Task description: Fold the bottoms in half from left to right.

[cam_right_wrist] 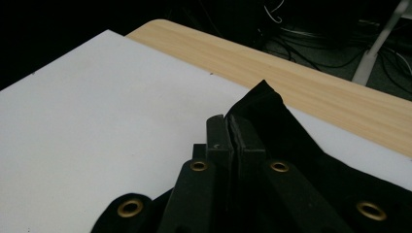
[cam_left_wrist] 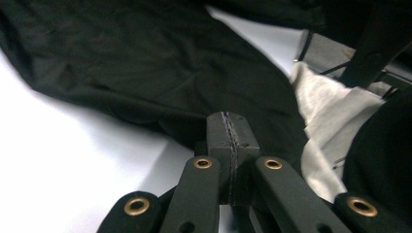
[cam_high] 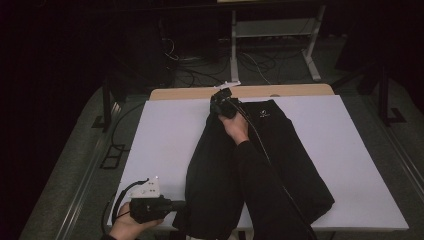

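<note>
both grippers (cam_right_wrist: pixel 232 127) clamp black garment (cam_high: pixel 280 160)

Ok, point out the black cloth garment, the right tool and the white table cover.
black cloth garment (cam_high: pixel 210 170), high view, left half of the fabric.
right tool (cam_right_wrist: pixel 232 131), right gripper view, tips clamped on the garment's corner.
white table cover (cam_high: pixel 165 130), high view, bare left part.

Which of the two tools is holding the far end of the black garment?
The right tool, at the far edge of the white board, pinches the black garment there. The left tool grips its near edge.
</note>
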The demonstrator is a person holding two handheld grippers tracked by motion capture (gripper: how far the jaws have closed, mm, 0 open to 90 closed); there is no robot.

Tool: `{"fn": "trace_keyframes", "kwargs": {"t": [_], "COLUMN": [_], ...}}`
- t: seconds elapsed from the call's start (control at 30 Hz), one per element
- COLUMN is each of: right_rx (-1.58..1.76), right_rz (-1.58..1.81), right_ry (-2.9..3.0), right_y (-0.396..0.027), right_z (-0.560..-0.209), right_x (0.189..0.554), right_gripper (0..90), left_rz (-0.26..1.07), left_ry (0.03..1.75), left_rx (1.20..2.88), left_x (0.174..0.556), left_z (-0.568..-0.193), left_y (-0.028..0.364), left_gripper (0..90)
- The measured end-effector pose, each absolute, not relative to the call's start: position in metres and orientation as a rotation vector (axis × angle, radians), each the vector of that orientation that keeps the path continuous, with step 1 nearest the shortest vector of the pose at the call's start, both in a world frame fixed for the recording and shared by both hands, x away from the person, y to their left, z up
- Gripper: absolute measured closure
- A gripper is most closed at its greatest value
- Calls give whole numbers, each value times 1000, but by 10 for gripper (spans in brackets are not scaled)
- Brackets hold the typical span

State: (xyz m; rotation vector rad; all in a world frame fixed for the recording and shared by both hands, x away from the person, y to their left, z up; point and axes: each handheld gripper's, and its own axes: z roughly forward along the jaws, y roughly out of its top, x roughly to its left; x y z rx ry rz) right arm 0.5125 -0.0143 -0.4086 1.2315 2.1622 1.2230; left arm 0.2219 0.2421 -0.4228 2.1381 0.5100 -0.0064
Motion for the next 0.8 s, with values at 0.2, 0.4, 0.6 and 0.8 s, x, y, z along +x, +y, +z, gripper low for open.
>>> {"fn": "trace_keyframes", "kwargs": {"t": [0.2,0.4,0.6,0.8], "right_rx": [1244,1260,1265,1256], "right_rz": [1239,1240,1239,1250], "right_ry": [2148,2156,2157,2152], "right_y": [-30,-45,-61,-74], "right_z": [-396,-389,-381,-375], "right_x": [514,516,516,513], "right_gripper": [861,861,860,861], "left_rz": [-41,-86,-123,-159], "left_ry": [463,408,363,312], "left_rx": [2114,2123,2112,2117], "left_x": [221,222,223,223], "left_z": [-416,-412,-408,-407], "left_y": [227,213,199,182], "left_gripper": [893,893,893,893]}}
